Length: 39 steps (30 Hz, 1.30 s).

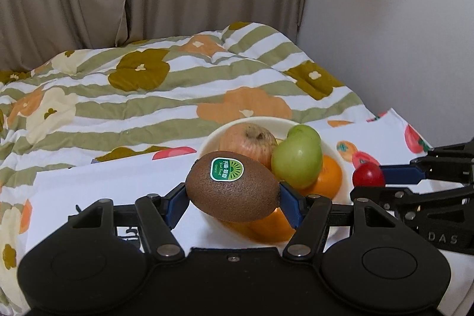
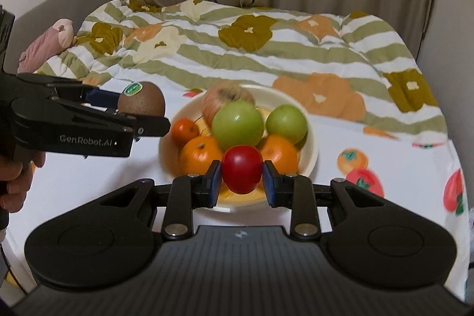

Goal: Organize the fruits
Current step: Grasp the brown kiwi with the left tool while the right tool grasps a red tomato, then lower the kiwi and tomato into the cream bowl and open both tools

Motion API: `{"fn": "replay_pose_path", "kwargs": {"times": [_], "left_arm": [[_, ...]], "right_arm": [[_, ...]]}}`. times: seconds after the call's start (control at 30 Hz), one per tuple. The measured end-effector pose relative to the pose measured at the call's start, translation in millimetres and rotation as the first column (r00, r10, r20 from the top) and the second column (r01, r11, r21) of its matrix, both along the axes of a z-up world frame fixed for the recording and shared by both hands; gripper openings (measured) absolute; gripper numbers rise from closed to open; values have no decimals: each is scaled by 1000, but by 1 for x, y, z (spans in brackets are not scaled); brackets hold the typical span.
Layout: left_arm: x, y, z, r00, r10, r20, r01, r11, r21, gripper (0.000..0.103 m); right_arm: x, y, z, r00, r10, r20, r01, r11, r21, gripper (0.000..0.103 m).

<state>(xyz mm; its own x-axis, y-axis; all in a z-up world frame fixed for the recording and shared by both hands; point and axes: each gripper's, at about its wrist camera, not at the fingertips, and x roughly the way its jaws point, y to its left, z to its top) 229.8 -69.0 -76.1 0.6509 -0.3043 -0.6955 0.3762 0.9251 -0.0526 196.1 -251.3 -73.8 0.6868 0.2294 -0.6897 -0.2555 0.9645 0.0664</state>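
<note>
Showing only from the right wrist: pink plush toy [image 2: 47, 42] beside quilt [image 2: 266, 49].

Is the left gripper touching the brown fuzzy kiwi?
Touching: left wrist view shows the left gripper with both blue pads pressed on the kiwi.
</note>
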Motion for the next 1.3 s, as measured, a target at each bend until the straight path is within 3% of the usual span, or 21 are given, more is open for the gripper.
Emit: {"fn": "replay_pose_path", "kwargs": {"times": [0.33,0.77,0.97,1.13,1.3], "left_arm": [[30,-5,-11,995,78,-57,-81,995,-54,69],[49,-11,-29,988,109,-113,-116,992,-57,69],[49,-13,-33,989,83,-123,-91,994,-61,70],[46,-11,-31,992,86,-88,-91,994,-59,85],[46,-5,-27,992,86,-90,-94,992,-86,88]], "right_arm": [[37,-25,2,1000,29,10,-29,1000,9,45],[66,-36,1,999,51,14,-51,999,14,45],[77,-33,-4,998,64,6,-64,998,16,45],[84,-30,-5,997,74,6,-74,997,20,45],[95,-28,-3,996,87,12,-87,996,22,45]]}}
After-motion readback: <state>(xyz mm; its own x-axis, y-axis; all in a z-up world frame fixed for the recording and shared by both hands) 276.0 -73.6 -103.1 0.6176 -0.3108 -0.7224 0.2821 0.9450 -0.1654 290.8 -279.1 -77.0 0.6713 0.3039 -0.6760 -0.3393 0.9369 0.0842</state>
